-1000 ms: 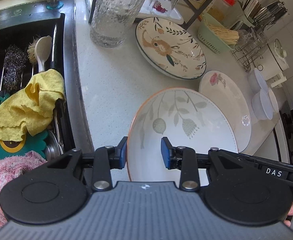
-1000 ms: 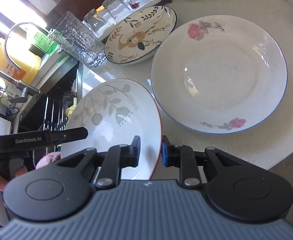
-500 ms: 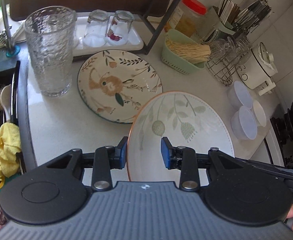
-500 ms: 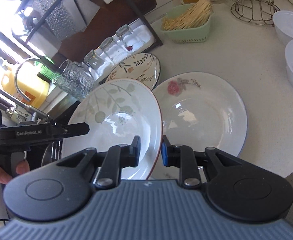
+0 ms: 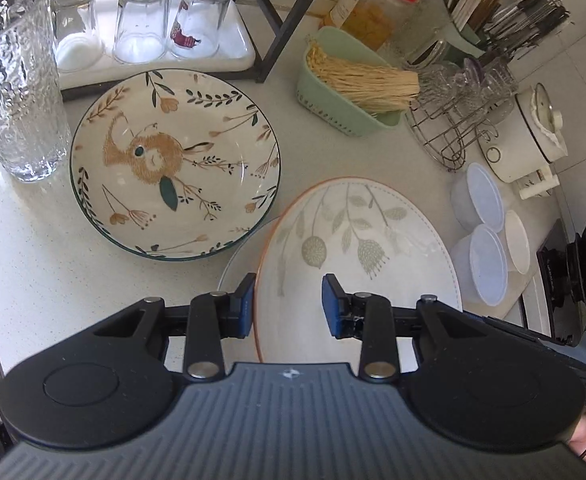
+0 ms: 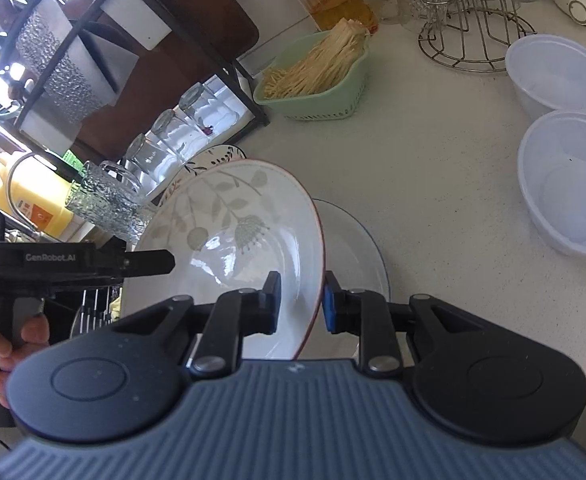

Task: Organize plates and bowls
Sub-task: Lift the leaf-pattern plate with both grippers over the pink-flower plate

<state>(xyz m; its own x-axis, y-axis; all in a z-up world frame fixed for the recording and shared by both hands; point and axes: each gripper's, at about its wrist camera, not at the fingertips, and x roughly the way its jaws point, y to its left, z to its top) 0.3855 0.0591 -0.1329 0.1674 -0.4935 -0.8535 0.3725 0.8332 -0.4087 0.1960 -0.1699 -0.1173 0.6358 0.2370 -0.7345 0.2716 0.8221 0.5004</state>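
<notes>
Both grippers hold one leaf-patterned plate (image 5: 353, 248) with an orange rim, tilted in the air. My left gripper (image 5: 289, 306) is shut on its near left rim. My right gripper (image 6: 301, 300) is shut on the right rim of that leaf plate (image 6: 229, 232). Under it lies a white plate (image 5: 235, 266) on the counter, mostly hidden, with only its edge (image 6: 359, 240) showing. A rabbit-patterned plate (image 5: 173, 160) lies to the left, touching or just overlapping the white plate's edge.
A tall textured glass (image 5: 13, 80) and a white tray of upturned glasses (image 5: 145, 20) stand at the back left. A green basket of noodles (image 5: 349, 92), a wire rack (image 5: 453, 120) and several plastic bowls (image 6: 569, 184) crowd the right. A black shelf post (image 5: 285, 28) rises behind.
Both grippers have carried the leaf plate to the right, away from the sink. It now hangs over the white plate, and the sink has left the left wrist view.
</notes>
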